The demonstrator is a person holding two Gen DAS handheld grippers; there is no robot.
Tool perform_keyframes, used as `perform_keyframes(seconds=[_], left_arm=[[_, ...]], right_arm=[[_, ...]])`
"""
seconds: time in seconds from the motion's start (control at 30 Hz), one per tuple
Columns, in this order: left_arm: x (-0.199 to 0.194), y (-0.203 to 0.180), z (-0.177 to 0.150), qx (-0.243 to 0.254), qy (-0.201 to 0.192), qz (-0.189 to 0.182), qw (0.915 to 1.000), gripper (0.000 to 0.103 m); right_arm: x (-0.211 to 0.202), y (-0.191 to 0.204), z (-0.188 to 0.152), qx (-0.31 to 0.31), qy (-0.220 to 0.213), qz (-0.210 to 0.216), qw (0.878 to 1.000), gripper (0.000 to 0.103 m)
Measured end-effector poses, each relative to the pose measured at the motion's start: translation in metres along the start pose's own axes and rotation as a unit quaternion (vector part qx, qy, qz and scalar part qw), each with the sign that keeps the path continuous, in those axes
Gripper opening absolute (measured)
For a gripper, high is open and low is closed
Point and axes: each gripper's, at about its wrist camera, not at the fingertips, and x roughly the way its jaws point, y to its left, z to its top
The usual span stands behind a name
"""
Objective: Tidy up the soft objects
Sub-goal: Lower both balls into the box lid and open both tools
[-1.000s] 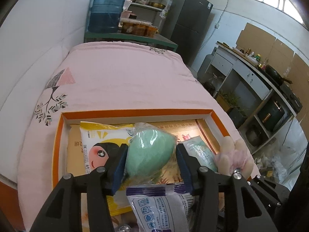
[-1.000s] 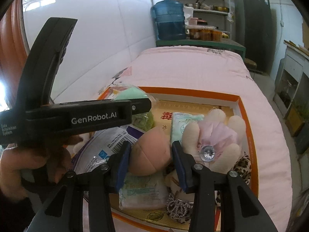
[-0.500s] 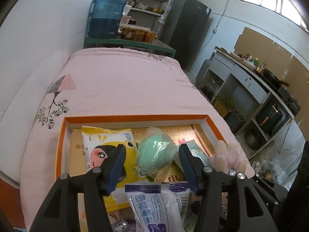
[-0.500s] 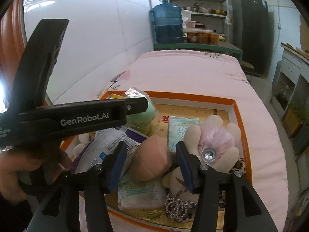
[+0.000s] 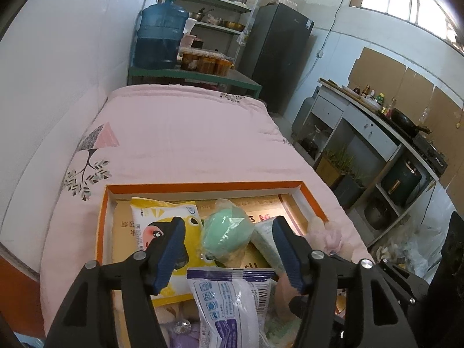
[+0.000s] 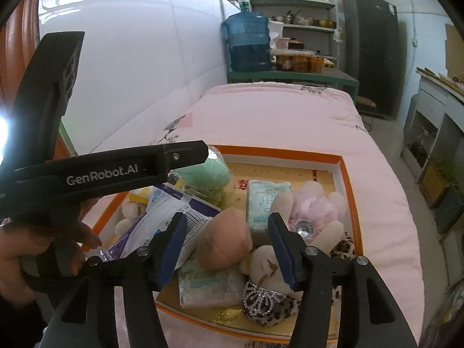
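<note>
with both soft balls set down in the orange tray (image 5: 100, 232) — jaws just opened

left gripper (image 5: 229, 253) gapes around the bagged green ball (image 5: 227, 233); right gripper (image 6: 229, 250) gapes around the pink ball (image 6: 224, 239) at its 12 o'clock — both released.

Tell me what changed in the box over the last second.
Both grippers let go. The left gripper has just been opening off the green ball, the right gripper off the pink ball. Both balls now lie free in the orange box. The packets and plush toys stayed put.

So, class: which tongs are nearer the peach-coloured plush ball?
Right. The right tongs straddle the peach ball, open; the left tongs sit farther off, around the green ball.
</note>
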Motion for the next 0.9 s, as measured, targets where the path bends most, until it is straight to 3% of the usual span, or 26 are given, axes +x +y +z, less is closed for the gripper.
perform_keyframes(seconds=[0.47, 0.9], left_arm=[[-0.033, -0.010, -0.002, 0.005, -0.024, -0.003, 0.9997, 0.062], [-0.064, -0.018, -0.018, 0.010, -0.040, -0.003, 0.9992, 0.072]], right_arm=[[-0.034, 0.004, -0.005, 0.002, -0.020, -0.007, 1.000, 0.065], [-0.062, 0.008, -0.016, 0.013, -0.025, -0.013, 1.000, 0.065]])
